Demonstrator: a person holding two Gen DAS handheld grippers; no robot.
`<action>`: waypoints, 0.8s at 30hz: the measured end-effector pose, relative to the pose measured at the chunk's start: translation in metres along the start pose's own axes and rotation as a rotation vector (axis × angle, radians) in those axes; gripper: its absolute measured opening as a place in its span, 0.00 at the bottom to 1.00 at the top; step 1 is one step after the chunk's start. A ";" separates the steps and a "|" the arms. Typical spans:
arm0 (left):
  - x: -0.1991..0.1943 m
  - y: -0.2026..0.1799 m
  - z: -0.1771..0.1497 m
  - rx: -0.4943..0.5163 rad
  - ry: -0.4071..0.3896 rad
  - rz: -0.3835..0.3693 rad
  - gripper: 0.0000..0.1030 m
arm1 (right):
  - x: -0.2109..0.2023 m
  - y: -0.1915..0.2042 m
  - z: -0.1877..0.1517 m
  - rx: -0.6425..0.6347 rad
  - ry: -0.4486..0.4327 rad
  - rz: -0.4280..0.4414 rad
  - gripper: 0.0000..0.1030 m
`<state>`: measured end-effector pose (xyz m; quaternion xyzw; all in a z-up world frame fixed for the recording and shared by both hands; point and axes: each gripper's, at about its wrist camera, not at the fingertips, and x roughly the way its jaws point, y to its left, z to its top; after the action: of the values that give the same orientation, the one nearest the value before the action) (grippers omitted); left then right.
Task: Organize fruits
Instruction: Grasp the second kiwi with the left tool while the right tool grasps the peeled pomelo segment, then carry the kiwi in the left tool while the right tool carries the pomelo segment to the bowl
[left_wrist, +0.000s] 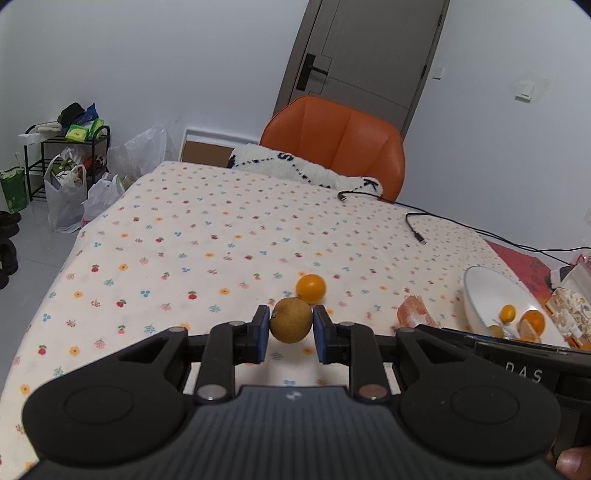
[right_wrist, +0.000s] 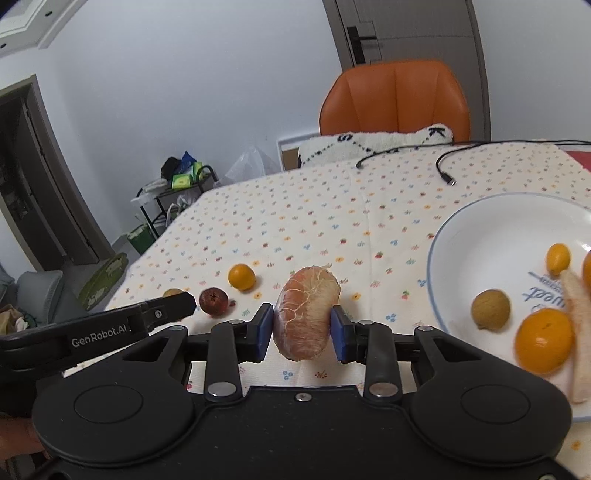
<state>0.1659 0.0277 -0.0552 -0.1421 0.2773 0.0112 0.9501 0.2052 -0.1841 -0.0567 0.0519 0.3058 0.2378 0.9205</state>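
Note:
My left gripper (left_wrist: 291, 328) is shut on a round brown fruit (left_wrist: 290, 320), held between the blue pads low over the flowered tablecloth (left_wrist: 184, 258). Just behind the brown fruit lies a small orange (left_wrist: 311, 288). My right gripper (right_wrist: 302, 325) is shut on a peeled pinkish citrus segment (right_wrist: 306, 314), left of the white plate (right_wrist: 480, 229). The plate holds a kumquat (right_wrist: 558, 258), a brown fruit (right_wrist: 490, 309), an orange (right_wrist: 543, 339) and a pale strip of peel (right_wrist: 580, 332). A dark red fruit (right_wrist: 213, 301) rests on the cloth near the left gripper's finger (right_wrist: 177, 304).
An orange chair (left_wrist: 332, 140) with a fluffy white cushion (left_wrist: 303, 166) stands at the table's far edge. Black cables (left_wrist: 417, 229) trail across the far right of the cloth. Boxes (left_wrist: 569, 310) sit beyond the plate. A shelf (left_wrist: 66, 158) and bags stand on the floor at left.

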 end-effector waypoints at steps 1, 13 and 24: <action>-0.002 -0.002 0.000 0.002 -0.003 -0.004 0.23 | -0.004 -0.001 0.001 0.001 -0.008 -0.001 0.30; -0.014 -0.039 0.004 0.036 -0.028 -0.062 0.23 | -0.044 -0.028 0.009 0.040 -0.091 -0.047 0.30; -0.012 -0.083 0.003 0.080 -0.032 -0.126 0.23 | -0.070 -0.068 0.013 0.081 -0.139 -0.103 0.31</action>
<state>0.1654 -0.0501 -0.0249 -0.1208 0.2527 -0.0573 0.9583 0.1910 -0.2761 -0.0249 0.0895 0.2526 0.1732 0.9477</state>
